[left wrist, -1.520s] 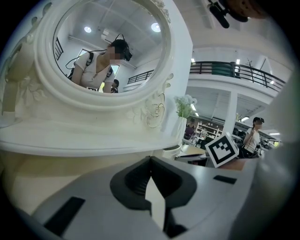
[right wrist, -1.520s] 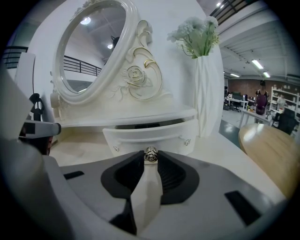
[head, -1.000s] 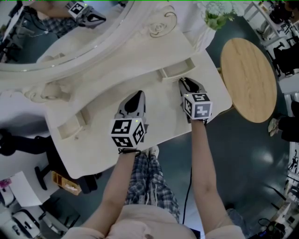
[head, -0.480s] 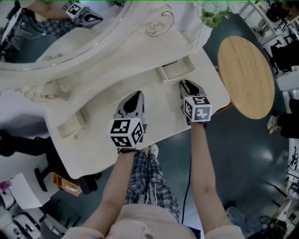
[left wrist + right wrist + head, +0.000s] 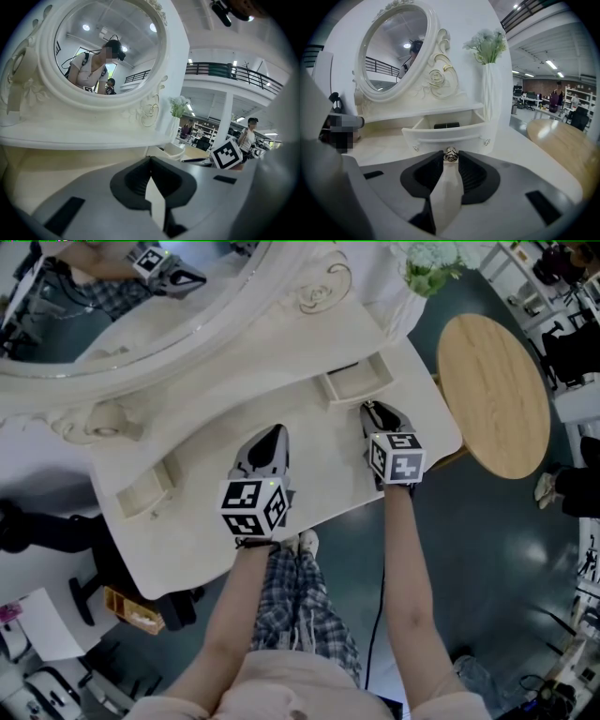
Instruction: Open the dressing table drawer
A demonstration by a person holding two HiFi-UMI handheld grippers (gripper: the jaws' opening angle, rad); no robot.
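Drawer knob (image 5: 450,153) sits pinched at the jaw tips of your right gripper (image 5: 450,160), drawer (image 5: 447,135) partway open; your left gripper (image 5: 151,165) clenched empty.

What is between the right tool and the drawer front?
Only the small metal knob on the drawer front, gripped by the right tool; the right gripper view shows it.

No text, label, brand or number can be read anywhere.
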